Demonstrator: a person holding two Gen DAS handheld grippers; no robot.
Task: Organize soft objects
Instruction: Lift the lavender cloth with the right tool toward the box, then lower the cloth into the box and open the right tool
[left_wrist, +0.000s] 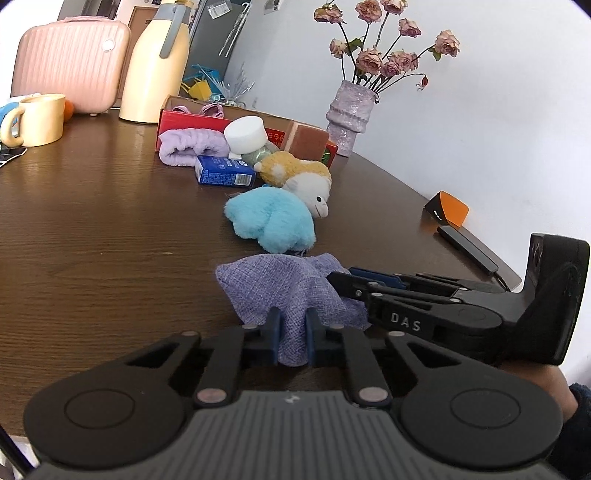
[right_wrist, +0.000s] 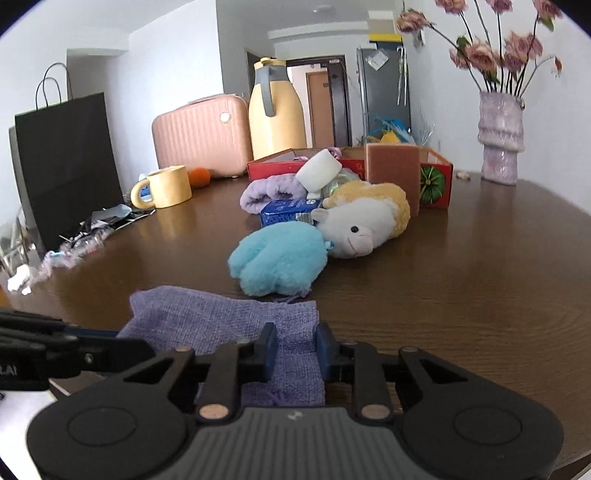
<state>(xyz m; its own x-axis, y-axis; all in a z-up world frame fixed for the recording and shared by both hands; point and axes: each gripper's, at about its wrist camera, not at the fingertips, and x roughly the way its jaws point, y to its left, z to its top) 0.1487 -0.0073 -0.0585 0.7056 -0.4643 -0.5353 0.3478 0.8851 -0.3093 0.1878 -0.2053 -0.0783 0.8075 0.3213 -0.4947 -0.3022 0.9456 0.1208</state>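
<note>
table, right claw marked "das"

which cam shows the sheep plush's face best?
Right wrist view: the sheep plush faces that camera, with its eye, snout and mouth visible behind the blue fluffy toy. In the left wrist view the sheep plush is seen side-on and smaller, only the snout end of its face showing.

A cloth pouch lay on the surface between both tongs; beyond it sat a fluffy toy, then a plush sheep, a box farthest.
</note>
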